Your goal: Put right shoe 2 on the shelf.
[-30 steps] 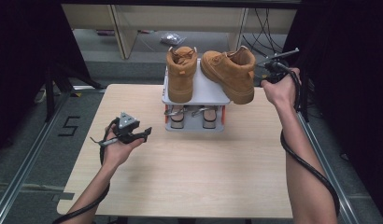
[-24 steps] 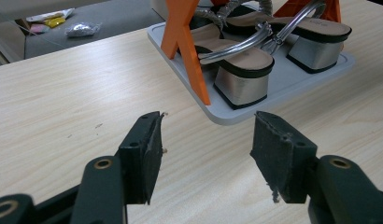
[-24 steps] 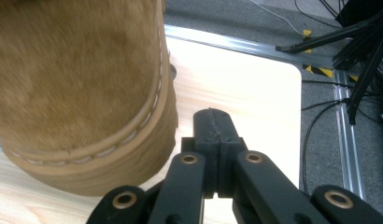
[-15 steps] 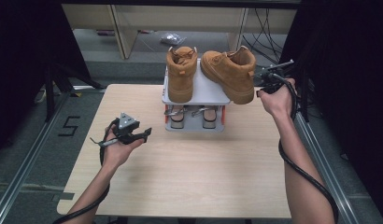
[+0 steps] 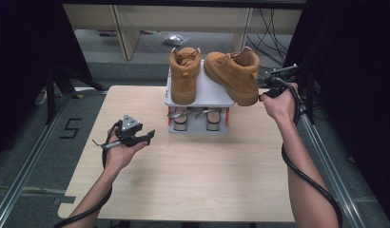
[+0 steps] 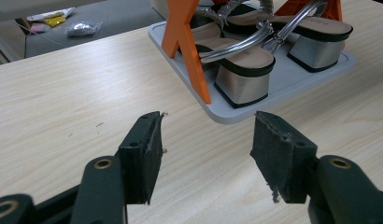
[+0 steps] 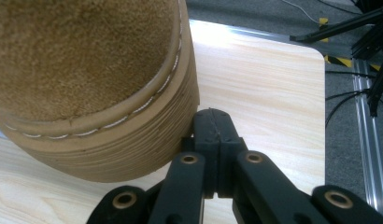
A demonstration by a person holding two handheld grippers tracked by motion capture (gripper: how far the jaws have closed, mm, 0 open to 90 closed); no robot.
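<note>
Wooden table [image 5: 193,180] — boot [image 7: 87,70] touching closed right tool [image 7: 213,122]

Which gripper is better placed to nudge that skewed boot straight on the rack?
Right. The right gripper, jaws shut, sits against the toe sole of the skewed boot, probably ready to push. The left gripper hangs open over the table, away from the rack.

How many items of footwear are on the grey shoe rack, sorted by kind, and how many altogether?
Tan suede boots, top shelf: 2, the left boot and the right boot.
Block-heeled sandals, bottom shelf: 2, one sandal and the other sandal.
Total: 4
</note>
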